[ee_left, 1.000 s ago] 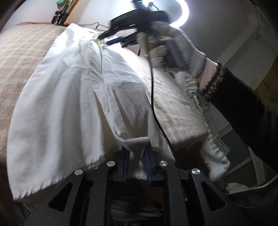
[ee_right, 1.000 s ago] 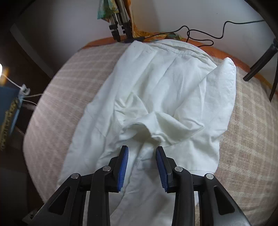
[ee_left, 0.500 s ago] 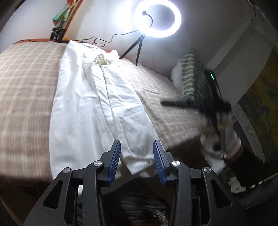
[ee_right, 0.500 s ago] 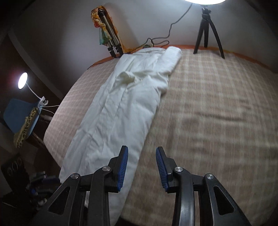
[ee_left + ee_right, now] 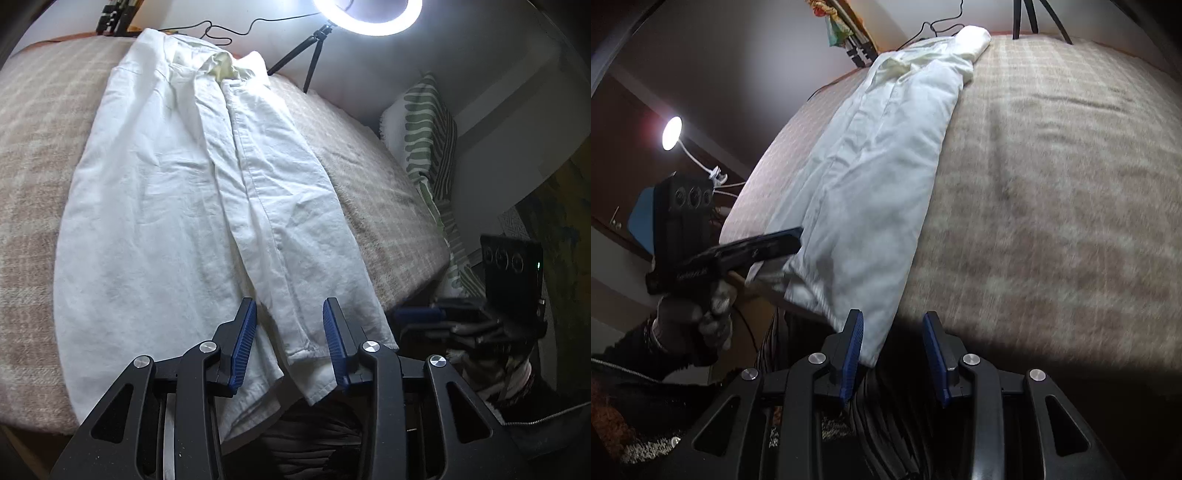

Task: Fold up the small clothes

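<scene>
Shirt folded lengthwise on bed; both tools released and back at the near hem.

The white shirt [image 5: 192, 206] lies as a long strip on the checked bed [image 5: 388, 221], collar far, hem over the near edge. The left tool [image 5: 290, 345] has let go of the hem; its jaws have just narrowed slightly, cloth loose between them. The right tool [image 5: 892, 354] has swung from the collar end and stands part open, empty. Cross-fold probably next.

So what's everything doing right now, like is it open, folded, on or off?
white shirt: laid out long on the bed, sides folded in, hem over the near edge.
left gripper: open, hem between its jaws, not pinched; jaws have just been closing.
right gripper: open, empty.
ring light: on.
small lamp: on.
</scene>
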A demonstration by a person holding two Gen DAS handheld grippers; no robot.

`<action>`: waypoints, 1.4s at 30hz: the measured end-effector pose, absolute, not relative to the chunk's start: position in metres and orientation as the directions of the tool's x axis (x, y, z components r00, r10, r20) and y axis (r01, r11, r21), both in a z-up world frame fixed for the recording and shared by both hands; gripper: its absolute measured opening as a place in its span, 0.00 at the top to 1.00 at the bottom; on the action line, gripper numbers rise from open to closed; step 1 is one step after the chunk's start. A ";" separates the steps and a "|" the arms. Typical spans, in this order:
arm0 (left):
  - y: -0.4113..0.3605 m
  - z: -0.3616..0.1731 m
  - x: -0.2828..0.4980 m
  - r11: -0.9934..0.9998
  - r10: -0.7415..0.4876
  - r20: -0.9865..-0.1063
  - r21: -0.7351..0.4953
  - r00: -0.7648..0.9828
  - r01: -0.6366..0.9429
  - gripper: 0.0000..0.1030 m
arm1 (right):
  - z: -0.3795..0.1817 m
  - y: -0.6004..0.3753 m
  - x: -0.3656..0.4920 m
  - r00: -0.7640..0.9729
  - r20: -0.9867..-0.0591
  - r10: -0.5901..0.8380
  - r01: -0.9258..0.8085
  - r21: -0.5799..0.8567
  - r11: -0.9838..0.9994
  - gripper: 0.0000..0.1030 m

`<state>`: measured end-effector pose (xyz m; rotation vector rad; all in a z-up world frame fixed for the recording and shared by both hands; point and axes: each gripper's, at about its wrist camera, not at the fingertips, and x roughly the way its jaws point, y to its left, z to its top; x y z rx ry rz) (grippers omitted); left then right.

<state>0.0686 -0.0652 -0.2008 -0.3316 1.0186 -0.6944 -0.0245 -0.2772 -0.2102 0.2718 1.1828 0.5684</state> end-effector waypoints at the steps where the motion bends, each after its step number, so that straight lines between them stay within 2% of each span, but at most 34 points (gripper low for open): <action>1: -0.065 -0.200 0.068 0.744 -0.666 -0.664 -0.552 0.341 0.378 0.77 | -0.214 -0.277 -0.026 0.253 -0.793 0.555 -0.264 0.495 0.828 0.63; 4: -0.066 -0.200 0.067 0.749 -0.659 -0.668 -0.539 0.346 0.384 0.86 | -0.227 -0.278 -0.026 0.226 -0.795 0.562 -0.231 0.517 0.824 0.60; 9: -0.064 -0.201 0.066 0.757 -0.649 -0.670 -0.520 0.361 0.396 0.89 | -0.243 -0.276 -0.020 0.195 -0.749 0.633 -0.207 0.599 0.773 0.61; 10: -0.065 -0.202 0.066 0.758 -0.647 -0.670 -0.516 0.363 0.398 0.89 | -0.246 -0.275 -0.017 0.198 -0.737 0.646 -0.193 0.617 0.763 0.65; 13: -0.066 -0.202 0.066 0.763 -0.640 -0.673 -0.500 0.370 0.409 0.90 | -0.250 -0.272 -0.015 0.195 -0.701 0.686 -0.172 0.665 0.727 0.89; 14: -0.066 -0.202 0.065 0.765 -0.638 -0.674 -0.499 0.372 0.408 0.90 | -0.249 -0.270 -0.016 0.202 -0.705 0.680 -0.173 0.657 0.733 0.95; 17: -0.066 -0.198 0.062 0.773 -0.627 -0.678 -0.479 0.383 0.417 0.91 | -0.224 -0.265 -0.026 0.242 -0.708 0.664 -0.201 0.633 0.748 0.99; 19: -0.068 -0.199 0.061 0.779 -0.617 -0.686 -0.463 0.385 0.423 0.91 | -0.208 -0.263 -0.034 0.278 -0.726 0.629 -0.248 0.578 0.777 0.99; 23: -0.069 -0.199 0.060 0.784 -0.606 -0.699 -0.443 0.380 0.435 0.91 | -0.233 -0.245 -0.027 0.200 -0.839 0.505 -0.249 0.455 0.855 0.98; 27: -0.064 -0.185 0.055 0.781 -0.602 -0.697 -0.412 0.390 0.469 0.91 | -0.217 -0.239 -0.032 0.168 -0.854 0.492 -0.342 0.418 0.841 0.87; 28: -0.063 -0.176 0.055 0.780 -0.601 -0.690 -0.396 0.404 0.483 0.91 | -0.207 -0.244 -0.032 0.193 -0.851 0.488 -0.363 0.400 0.841 0.81; 29: -0.063 -0.172 0.056 0.780 -0.600 -0.684 -0.384 0.414 0.495 0.91 | -0.196 -0.249 -0.031 0.221 -0.845 0.488 -0.370 0.390 0.843 0.78; 35: -0.094 -0.136 0.095 0.757 -0.613 -0.632 -0.299 0.473 0.581 0.90 | -0.141 -0.288 0.003 0.426 -0.787 0.446 -0.339 0.318 0.885 0.77; 39: -0.121 -0.129 0.127 0.741 -0.607 -0.639 -0.241 0.472 0.626 0.90 | -0.122 -0.295 0.045 0.509 -0.762 0.400 -0.322 0.262 0.910 0.77; 42: -0.143 -0.131 0.155 0.737 -0.594 -0.650 -0.204 0.474 0.644 0.90 | -0.120 -0.304 0.087 0.524 -0.743 0.415 -0.310 0.288 0.906 0.77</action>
